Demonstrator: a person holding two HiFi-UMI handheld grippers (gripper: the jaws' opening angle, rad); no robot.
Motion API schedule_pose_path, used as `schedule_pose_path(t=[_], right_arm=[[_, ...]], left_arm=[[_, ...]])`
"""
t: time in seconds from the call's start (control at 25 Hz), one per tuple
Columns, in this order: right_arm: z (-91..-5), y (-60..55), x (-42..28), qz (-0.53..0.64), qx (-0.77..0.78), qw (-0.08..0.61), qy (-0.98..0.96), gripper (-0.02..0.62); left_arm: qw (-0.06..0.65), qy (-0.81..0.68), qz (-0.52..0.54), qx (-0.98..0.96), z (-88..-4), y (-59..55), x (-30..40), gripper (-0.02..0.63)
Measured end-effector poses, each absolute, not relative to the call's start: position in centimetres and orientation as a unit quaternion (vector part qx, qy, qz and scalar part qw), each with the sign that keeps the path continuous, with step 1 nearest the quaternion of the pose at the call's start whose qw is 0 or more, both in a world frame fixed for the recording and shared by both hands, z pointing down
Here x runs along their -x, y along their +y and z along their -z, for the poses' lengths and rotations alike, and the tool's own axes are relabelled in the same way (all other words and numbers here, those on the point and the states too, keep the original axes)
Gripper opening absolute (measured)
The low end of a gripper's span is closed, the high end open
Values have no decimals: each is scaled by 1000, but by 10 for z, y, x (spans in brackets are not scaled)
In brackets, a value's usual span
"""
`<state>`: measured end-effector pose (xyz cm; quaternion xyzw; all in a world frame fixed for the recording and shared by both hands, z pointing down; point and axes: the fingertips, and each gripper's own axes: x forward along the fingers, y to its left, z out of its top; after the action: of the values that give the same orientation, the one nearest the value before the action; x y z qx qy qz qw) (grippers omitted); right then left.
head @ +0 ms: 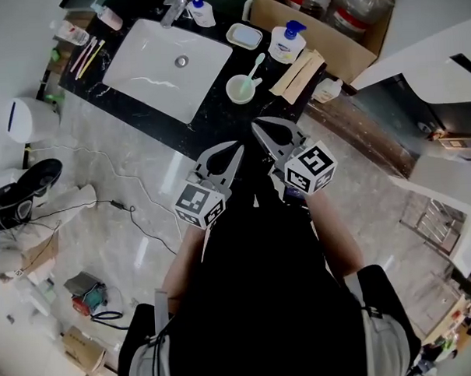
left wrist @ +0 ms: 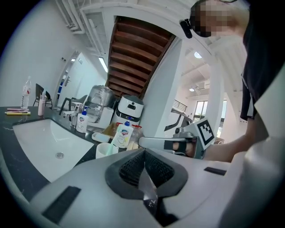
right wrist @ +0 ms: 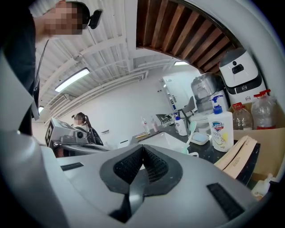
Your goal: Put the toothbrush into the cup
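Mint toothbrush (head: 254,68) already stands in the white cup (head: 237,90), on the counter (head: 214,119) at the sink's (head: 148,70) 3 o'clock. L gripper (head: 235,149) & R gripper (head: 257,126): jaws pinched together, empty, at the cup's 6 o'clock. Prob. done; any retreat should go straight back, w/o nudging the cup.

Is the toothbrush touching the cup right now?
Touching. The head view shows the toothbrush standing inside the cup, its handle leaning on the rim.

White sink basin (head: 164,66) set in black countertop (head: 217,120); soap dish (head: 244,36) and pump soap bottle (head: 287,42) beside; cardboard box (head: 346,52) holds plastic bottles (head: 360,2).
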<state>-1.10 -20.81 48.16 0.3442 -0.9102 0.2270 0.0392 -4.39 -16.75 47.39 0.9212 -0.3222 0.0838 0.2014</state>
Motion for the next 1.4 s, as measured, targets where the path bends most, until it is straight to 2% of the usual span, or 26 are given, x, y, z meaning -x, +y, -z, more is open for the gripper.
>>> schedule_pose_path(t=[0.72, 1.2, 1.4], right_arm=[[-484, -123, -8, -259, -287, 22, -922, 17], [-463, -55, 18, -257, -299, 5, -919, 17], [-463, -10, 32, -249, -324, 27, -912, 17]], left_arm=[[209, -360, -86, -905, -484, -109, 17, 9], [178, -339, -70, -921, -456, -40, 59, 9], [185, -325, -58, -926, -457, 2, 77, 9]])
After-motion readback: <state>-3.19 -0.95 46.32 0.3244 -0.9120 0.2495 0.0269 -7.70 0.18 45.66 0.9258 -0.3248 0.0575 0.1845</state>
